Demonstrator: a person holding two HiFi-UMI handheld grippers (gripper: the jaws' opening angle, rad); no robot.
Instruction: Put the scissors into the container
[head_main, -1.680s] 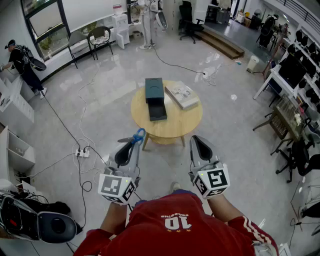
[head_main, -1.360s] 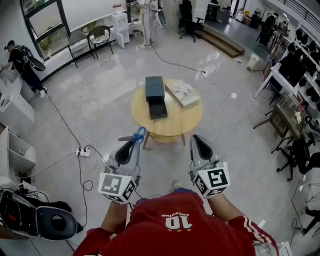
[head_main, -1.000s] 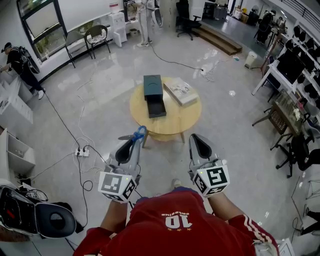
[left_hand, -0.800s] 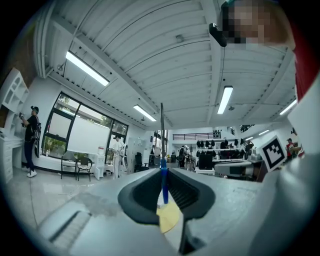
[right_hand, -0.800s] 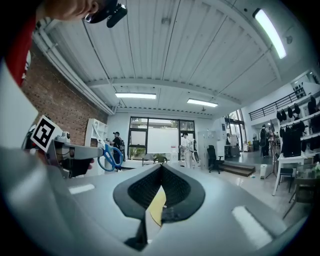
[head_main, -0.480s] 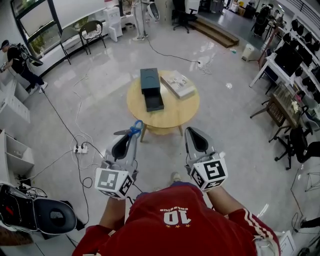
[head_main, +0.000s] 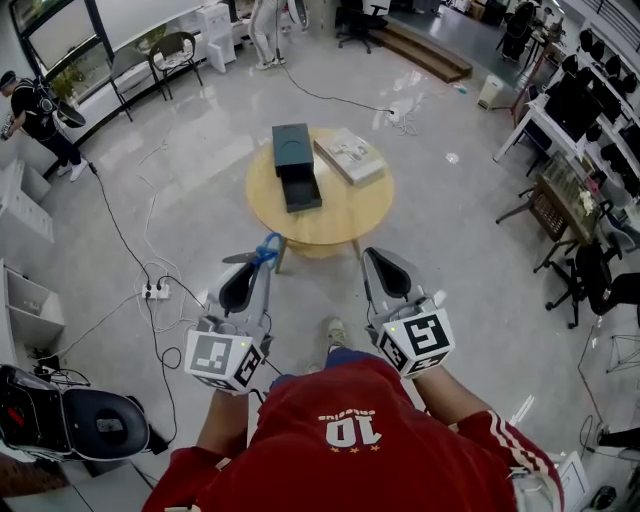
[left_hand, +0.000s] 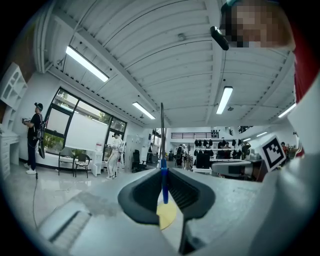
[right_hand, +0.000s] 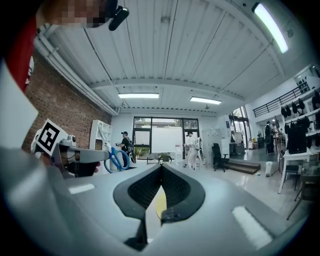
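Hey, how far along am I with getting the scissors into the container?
Done: the scissors are clamped in the left tool. In hand: carrying them; the right tool is shut, empty. Left: reach the container on the round table ahead and drop them in.

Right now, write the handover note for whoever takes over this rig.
Left gripper: jaws shut on the blue-handled scissors, held in the air.
Right gripper: jaws together, empty.
Container: dark box on the round table ahead, across a stretch of floor, probably beyond reach from here.
Done: scissors picked up.
Left: walk to the table, lower the scissors into the container, release.
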